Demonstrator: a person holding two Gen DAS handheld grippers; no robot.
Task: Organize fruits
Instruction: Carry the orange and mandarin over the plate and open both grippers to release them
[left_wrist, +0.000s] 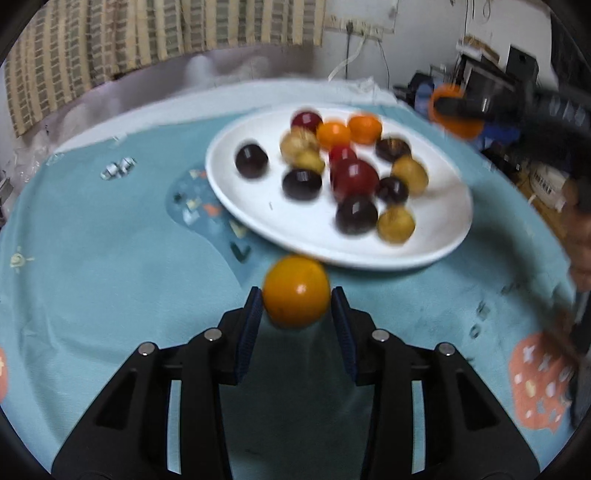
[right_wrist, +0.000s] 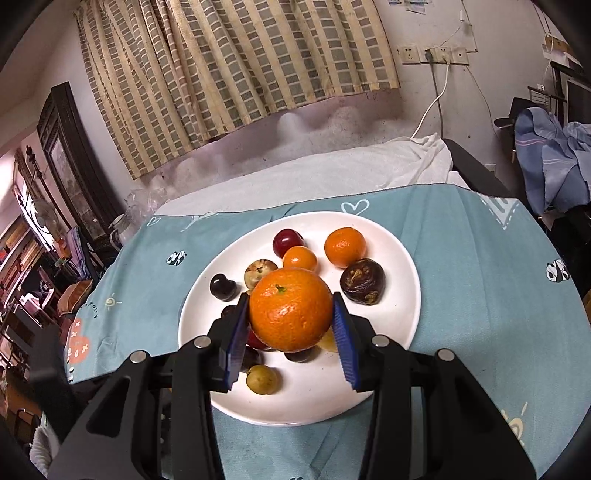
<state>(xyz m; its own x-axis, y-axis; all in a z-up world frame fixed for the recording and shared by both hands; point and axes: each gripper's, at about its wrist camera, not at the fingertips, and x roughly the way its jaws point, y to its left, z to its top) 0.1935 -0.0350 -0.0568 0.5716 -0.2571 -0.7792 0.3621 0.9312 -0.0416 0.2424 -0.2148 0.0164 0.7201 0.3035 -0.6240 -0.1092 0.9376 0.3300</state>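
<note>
— Orange, both of them: the right gripper is closed on a big orange, held above the near half of the plate. The left gripper frames a smaller orange fruit just short of the plate's near rim; one pad touches, the other shows a sliver of gap, so I can't call that grip firm.

— Risks?

— Round fruit probably rolls. Dropped from height, the orange could knock the plums or skid off onto the counter. The left fruit may slip free.

— Orientation?

— Near-spherical, no real long axis; the orange's stem end faces up and slightly toward the right camera.
</note>
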